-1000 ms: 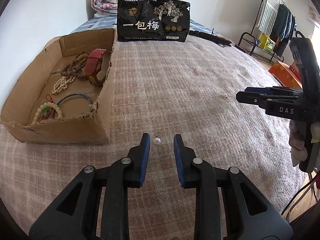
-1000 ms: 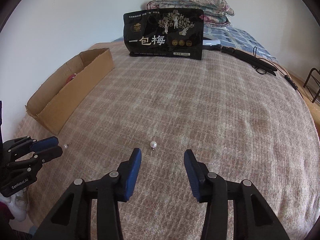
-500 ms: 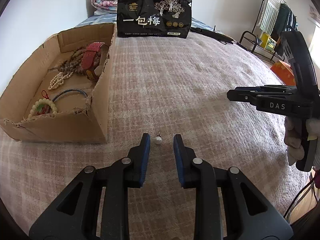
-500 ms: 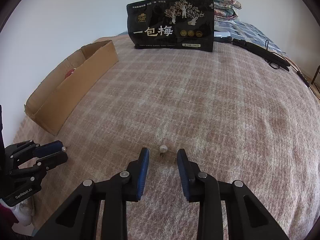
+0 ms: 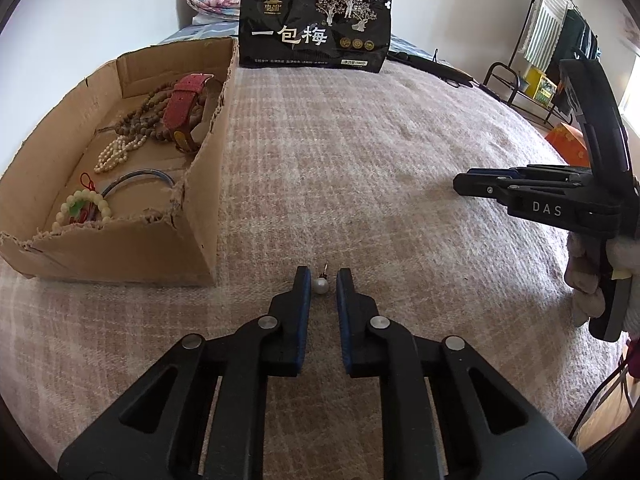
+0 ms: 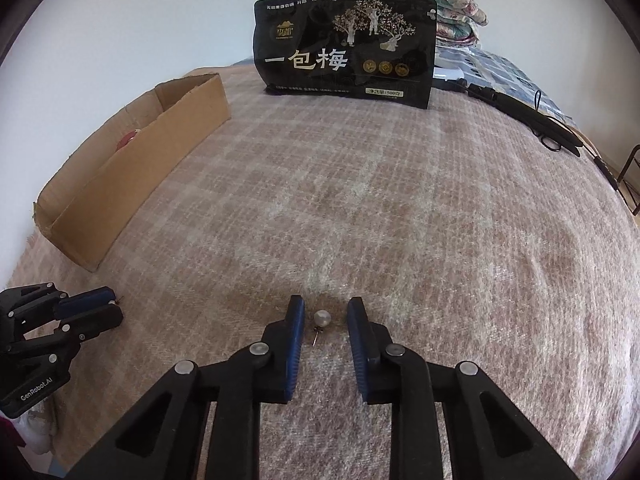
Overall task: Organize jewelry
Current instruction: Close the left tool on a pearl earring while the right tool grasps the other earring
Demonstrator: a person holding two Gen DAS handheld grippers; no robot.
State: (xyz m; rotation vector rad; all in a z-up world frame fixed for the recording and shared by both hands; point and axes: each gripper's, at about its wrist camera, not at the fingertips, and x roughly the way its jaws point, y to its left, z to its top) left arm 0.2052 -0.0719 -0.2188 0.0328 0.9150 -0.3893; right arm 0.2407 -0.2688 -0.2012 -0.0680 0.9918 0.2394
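Currently, both grippers have just been closing. The left gripper (image 5: pixel 323 280) brackets a pearl stud earring (image 5: pixel 321 286) on the plaid blanket (image 5: pixel 360 152), its pads beside the pearl without clear contact. The right gripper (image 6: pixel 325 311) brackets a second pearl earring (image 6: pixel 322 318), pads clear of it. The cardboard box (image 5: pixel 120 250) holds bracelets.

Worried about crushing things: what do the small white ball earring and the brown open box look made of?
Small white ball earring: pearl or imitation, glossy sheen, thin metal-looking post. Brown open box: corrugated cardboard, matte, with ragged torn edges.
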